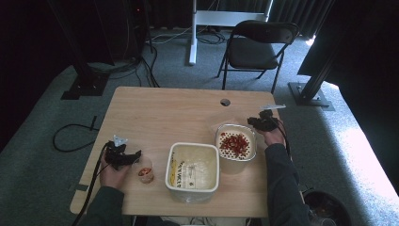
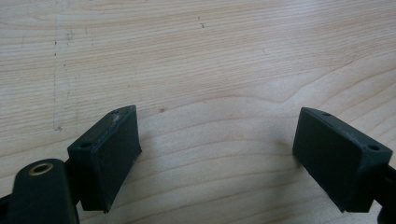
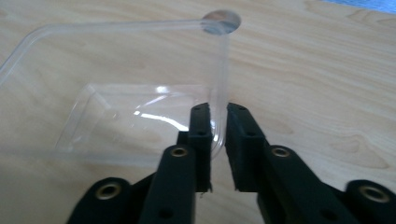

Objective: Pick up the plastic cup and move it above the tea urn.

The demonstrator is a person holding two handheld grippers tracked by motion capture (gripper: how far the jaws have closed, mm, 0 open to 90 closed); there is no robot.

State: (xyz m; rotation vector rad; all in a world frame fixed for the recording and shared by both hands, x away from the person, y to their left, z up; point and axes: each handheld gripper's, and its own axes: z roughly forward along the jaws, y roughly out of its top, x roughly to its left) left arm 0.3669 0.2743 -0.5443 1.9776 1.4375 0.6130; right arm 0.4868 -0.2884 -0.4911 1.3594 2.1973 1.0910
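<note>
A clear plastic container (image 3: 135,123) stands on the wooden table (image 1: 160,113), right of the middle. My right gripper (image 3: 218,112) is shut on its near wall, with one pad inside and one outside. From above, that right gripper (image 1: 263,123) sits at the table's right edge, just beyond a white tub of red pieces (image 1: 236,146). My left gripper (image 2: 219,135) is open over bare wood with nothing between its pads. In the high view, my left gripper (image 1: 123,157) is at the near left, beside a small cup (image 1: 145,173) with red contents.
A large white rectangular tub (image 1: 193,172) with a label stands at the near middle. A round cable hole (image 1: 225,101) lies in the tabletop just past the clear container. On the floor are a folding chair (image 1: 256,47) behind the table and a bin (image 1: 327,209) at the near right.
</note>
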